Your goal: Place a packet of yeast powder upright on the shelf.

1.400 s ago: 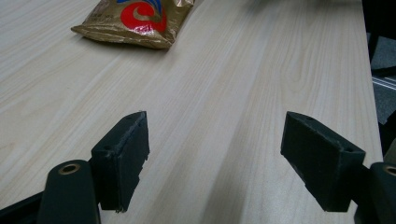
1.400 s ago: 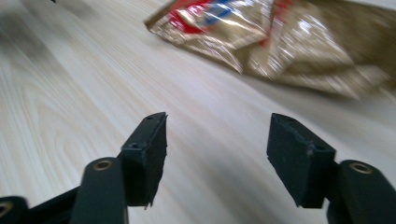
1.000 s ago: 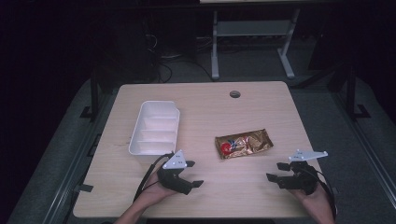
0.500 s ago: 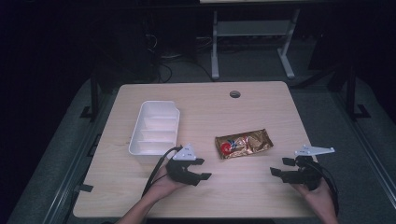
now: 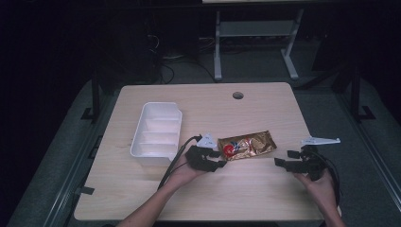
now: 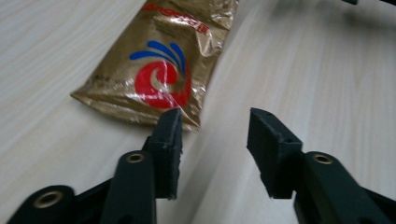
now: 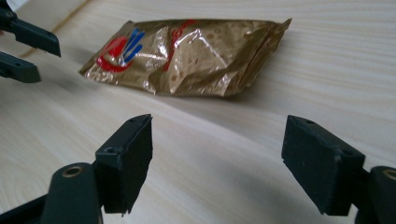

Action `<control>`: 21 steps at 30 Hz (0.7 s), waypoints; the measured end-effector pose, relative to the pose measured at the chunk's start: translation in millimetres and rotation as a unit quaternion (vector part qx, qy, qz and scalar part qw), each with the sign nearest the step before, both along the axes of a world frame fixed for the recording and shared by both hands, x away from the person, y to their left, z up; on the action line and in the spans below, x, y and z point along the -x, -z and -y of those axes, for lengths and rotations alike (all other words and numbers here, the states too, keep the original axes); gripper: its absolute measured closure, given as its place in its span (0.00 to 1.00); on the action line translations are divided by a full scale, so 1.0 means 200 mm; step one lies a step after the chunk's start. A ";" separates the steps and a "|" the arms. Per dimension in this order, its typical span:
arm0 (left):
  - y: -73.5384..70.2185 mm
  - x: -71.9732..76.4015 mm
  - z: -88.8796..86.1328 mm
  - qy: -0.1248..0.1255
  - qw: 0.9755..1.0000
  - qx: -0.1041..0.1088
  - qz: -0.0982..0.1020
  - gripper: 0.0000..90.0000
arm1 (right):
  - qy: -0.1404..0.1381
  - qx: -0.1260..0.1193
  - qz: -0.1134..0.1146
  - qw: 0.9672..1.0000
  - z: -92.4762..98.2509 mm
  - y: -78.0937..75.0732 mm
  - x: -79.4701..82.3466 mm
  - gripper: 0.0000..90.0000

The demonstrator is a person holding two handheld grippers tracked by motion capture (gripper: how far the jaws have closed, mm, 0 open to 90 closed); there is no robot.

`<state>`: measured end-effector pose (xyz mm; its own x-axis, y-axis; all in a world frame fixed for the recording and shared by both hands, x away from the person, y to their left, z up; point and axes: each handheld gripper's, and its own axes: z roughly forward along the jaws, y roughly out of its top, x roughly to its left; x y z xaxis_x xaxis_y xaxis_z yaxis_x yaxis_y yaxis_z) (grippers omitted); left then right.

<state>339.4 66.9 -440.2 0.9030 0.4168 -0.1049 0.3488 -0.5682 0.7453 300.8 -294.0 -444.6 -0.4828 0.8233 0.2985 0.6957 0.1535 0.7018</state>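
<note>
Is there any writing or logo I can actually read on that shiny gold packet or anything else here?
Gold packet: red lettering along its top edge, cut off and too blurred to read.
Gold packet: a red swirl with blue strokes above it, a logo, no words.
White tray: no writing.
Table: no writing.

The high view is looking forward and down over the whole desk (image 5: 265,189), while both gripper views are skimming low and close, sharing the gold packet (image 6: 161,70) from opposite ends.
</note>
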 end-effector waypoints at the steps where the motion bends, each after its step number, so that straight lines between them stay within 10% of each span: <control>1: 0.00 -0.01 0.01 -0.002 1.000 -0.002 0.000 0.66 | 0.002 -0.002 -0.001 1.000 0.00 0.00 -0.01 0.27; 21: 0.03 -0.25 0.25 -0.037 0.998 -0.057 -0.017 0.85 | 0.037 -0.022 -0.030 0.999 -0.04 -0.02 -0.25 0.27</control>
